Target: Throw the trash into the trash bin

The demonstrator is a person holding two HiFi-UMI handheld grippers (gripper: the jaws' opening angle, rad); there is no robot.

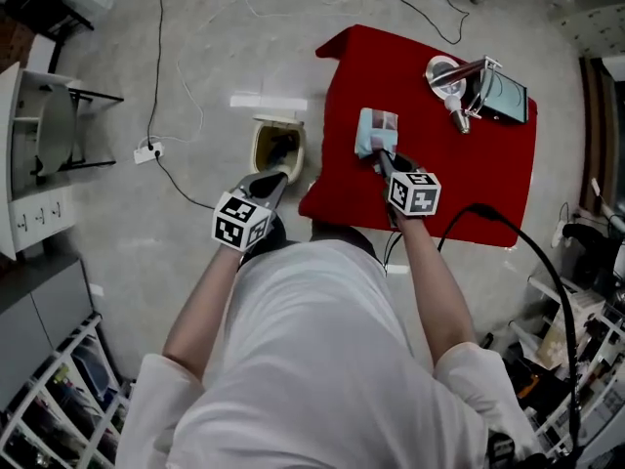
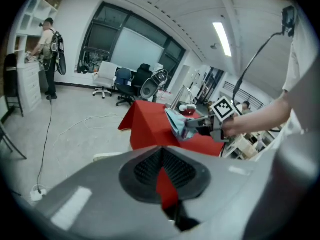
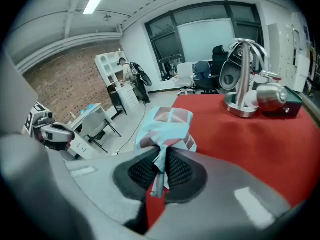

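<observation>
A crumpled light-blue wrapper [image 1: 376, 132] hangs over the near left part of the red-covered table [image 1: 449, 179], pinched at one corner by my right gripper [image 1: 382, 156], which is shut on it. In the right gripper view the wrapper [image 3: 167, 126] bunches between the ribbed pads of that gripper [image 3: 161, 159]. The cream trash bin [image 1: 277, 121] stands open on the floor just left of the table. My left gripper [image 1: 273, 180] hovers at the bin's near side, jaws together with nothing in them. The left gripper view looks past its closed jaws [image 2: 161, 154] at the wrapper [image 2: 176, 121].
A metal stand with a shiny cup [image 1: 459, 81] and a dark flat device sit at the table's far right. Cables and a power strip [image 1: 148, 150] lie on the grey floor. White furniture lines the left; shelves crowd the lower corners. A person [image 2: 50, 54] stands far off.
</observation>
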